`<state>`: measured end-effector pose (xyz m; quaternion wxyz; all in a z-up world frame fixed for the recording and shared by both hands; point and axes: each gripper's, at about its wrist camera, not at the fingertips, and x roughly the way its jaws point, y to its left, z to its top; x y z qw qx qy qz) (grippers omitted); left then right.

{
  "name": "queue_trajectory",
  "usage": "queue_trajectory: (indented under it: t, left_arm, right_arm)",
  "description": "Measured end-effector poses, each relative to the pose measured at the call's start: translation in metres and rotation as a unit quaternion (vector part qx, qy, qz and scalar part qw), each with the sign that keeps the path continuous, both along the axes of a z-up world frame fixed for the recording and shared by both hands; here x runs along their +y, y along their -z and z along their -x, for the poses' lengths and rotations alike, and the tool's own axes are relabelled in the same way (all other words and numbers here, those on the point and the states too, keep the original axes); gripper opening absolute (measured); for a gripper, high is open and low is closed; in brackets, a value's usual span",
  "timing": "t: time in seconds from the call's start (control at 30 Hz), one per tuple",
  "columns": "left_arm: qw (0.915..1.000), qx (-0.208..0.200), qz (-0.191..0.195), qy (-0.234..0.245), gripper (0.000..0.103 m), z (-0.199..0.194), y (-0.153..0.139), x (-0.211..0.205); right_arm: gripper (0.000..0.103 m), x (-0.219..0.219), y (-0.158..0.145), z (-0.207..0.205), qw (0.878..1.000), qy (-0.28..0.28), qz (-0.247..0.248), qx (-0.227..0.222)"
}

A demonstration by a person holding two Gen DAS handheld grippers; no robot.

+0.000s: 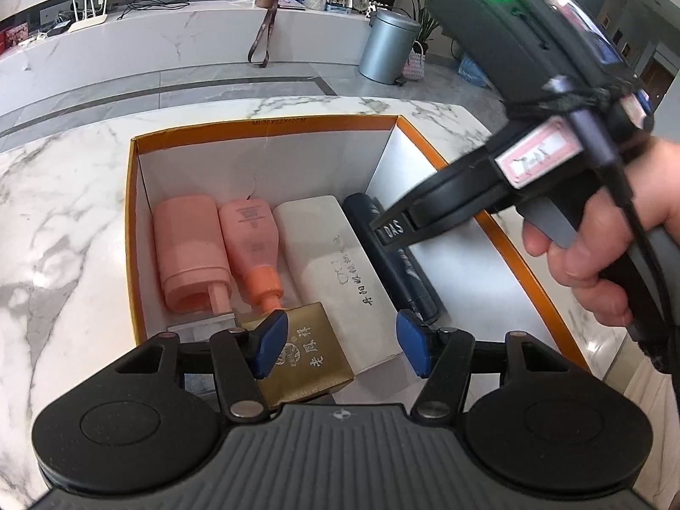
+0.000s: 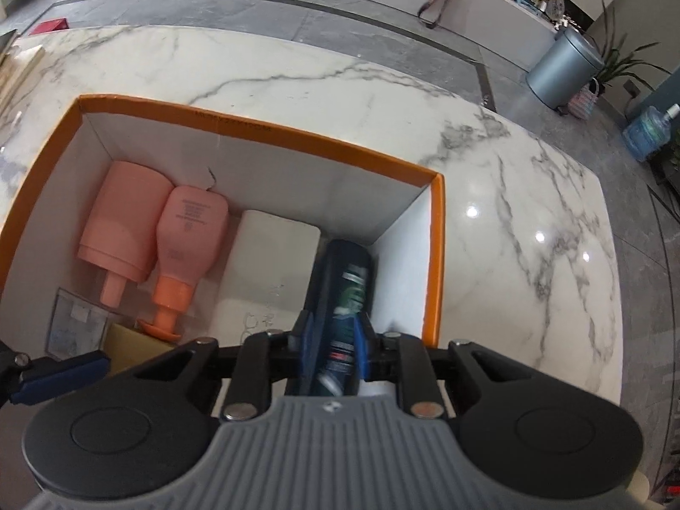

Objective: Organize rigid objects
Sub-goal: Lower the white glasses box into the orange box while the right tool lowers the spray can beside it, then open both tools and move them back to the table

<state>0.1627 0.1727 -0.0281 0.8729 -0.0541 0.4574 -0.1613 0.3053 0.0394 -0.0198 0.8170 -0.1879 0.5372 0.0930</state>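
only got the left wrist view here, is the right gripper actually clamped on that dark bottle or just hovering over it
observer: clamped, both blue pads of the right gripper press on the dark bottle
operator: where on it
observer: at the near end, with its green and white label running out past the pads
operator: what does my left gripper hide
observer: the flared orange cap of the peach bottle

The left gripper (image 1: 342, 346) is held open and angled down, nothing between its blue pads (image 1: 270, 342). The right gripper (image 2: 333, 346) is pointed steeply down, jaws closed on a dark tube (image 2: 346, 293). A hand (image 1: 595, 246) is wrapped around the right handle.
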Motion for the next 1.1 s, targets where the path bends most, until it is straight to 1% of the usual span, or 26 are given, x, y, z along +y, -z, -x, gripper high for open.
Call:
queue_trajectory:
  t: [0.07, 0.23, 0.33, 0.43, 0.63, 0.73, 0.83, 0.9, 0.93, 0.97, 1.03, 1.1]
  left_arm:
    - [1.0000, 0.003, -0.001, -0.001, 0.070, -0.001, 0.000, -0.002]
    - [0.9999, 0.013, -0.007, -0.007, 0.070, 0.006, -0.007, -0.006]
    - [0.9999, 0.008, -0.011, -0.005, 0.070, 0.013, -0.019, -0.012]
    - [0.9999, -0.007, -0.016, -0.002, 0.070, 0.025, -0.037, -0.020]
    - [0.9991, -0.036, -0.011, 0.018, 0.070, 0.051, -0.070, -0.045]
    - [0.9983, -0.045, -0.010, 0.034, 0.070, 0.066, -0.077, -0.062]
    - [0.9979, -0.047, -0.009, 0.043, 0.070, 0.079, -0.076, -0.081]
    - [0.9976, -0.049, -0.018, 0.047, 0.070, 0.090, -0.071, -0.093]
    - [0.9976, -0.050, -0.021, 0.044, 0.070, 0.093, -0.068, -0.098]
    - [0.9978, -0.049, -0.022, 0.038, 0.070, 0.097, -0.065, -0.104]
    - [0.9983, -0.047, -0.013, 0.032, 0.070, 0.105, -0.059, -0.114]
    - [0.9981, -0.053, -0.017, 0.026, 0.070, 0.111, -0.052, -0.126]
  right_arm:
    - [0.017, -0.002, -0.002, 0.003, 1.000, -0.008, -0.017, 0.007]
    - [0.017, -0.013, -0.015, 0.018, 0.998, -0.030, -0.049, 0.006]
    - [0.017, -0.020, -0.026, 0.032, 0.997, -0.049, -0.065, 0.004]
    - [0.017, -0.033, -0.041, 0.049, 0.994, -0.059, -0.091, -0.001]
    - [0.018, -0.077, -0.076, 0.092, 0.986, -0.079, -0.145, -0.035]
    - [0.020, -0.111, -0.085, 0.115, 0.981, -0.070, -0.176, -0.045]
    - [0.021, -0.149, -0.082, 0.135, 0.979, -0.050, -0.190, -0.051]
    - [0.023, -0.170, -0.073, 0.149, 0.980, -0.035, -0.189, -0.058]
    - [0.026, -0.181, -0.068, 0.156, 0.979, -0.027, -0.192, -0.057]
    - [0.026, -0.189, -0.062, 0.162, 0.978, -0.017, -0.200, -0.056]
    - [0.027, -0.205, -0.048, 0.172, 0.974, 0.008, -0.222, -0.051]
    - [0.030, -0.218, -0.034, 0.181, 0.966, 0.043, -0.252, -0.048]
